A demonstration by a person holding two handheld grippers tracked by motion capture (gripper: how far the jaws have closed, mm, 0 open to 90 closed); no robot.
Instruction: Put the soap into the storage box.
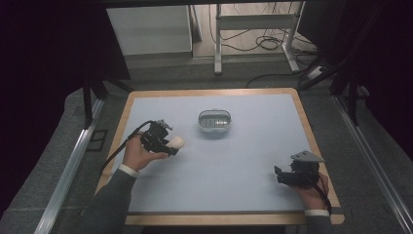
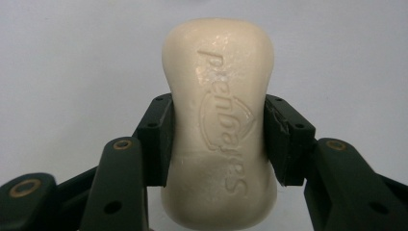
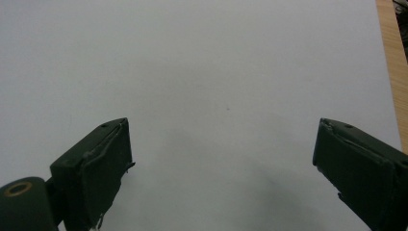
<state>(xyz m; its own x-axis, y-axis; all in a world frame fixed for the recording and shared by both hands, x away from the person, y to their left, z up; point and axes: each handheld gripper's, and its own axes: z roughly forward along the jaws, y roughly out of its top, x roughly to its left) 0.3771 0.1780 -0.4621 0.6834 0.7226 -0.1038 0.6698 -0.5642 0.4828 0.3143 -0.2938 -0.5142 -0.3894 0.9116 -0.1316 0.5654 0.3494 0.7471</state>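
A cream bar of soap (image 2: 219, 125) with embossed lettering sits between the two black jaws of my left gripper (image 2: 219, 137), which is shut on its waist. In the high view that soap (image 1: 177, 142) shows at the tip of the left gripper (image 1: 171, 146), at the left of the pale blue mat. A small grey soap dish (image 1: 215, 122) with a slotted floor stands near the mat's middle back, to the right of the soap. My right gripper (image 1: 278, 174) rests at the front right; its jaws (image 3: 223, 163) stand wide apart over bare mat.
The pale blue mat (image 1: 229, 165) covers a table with a wooden rim (image 1: 305, 117). Metal rails run along both sides of the table. A white desk frame and cables stand on the floor behind.
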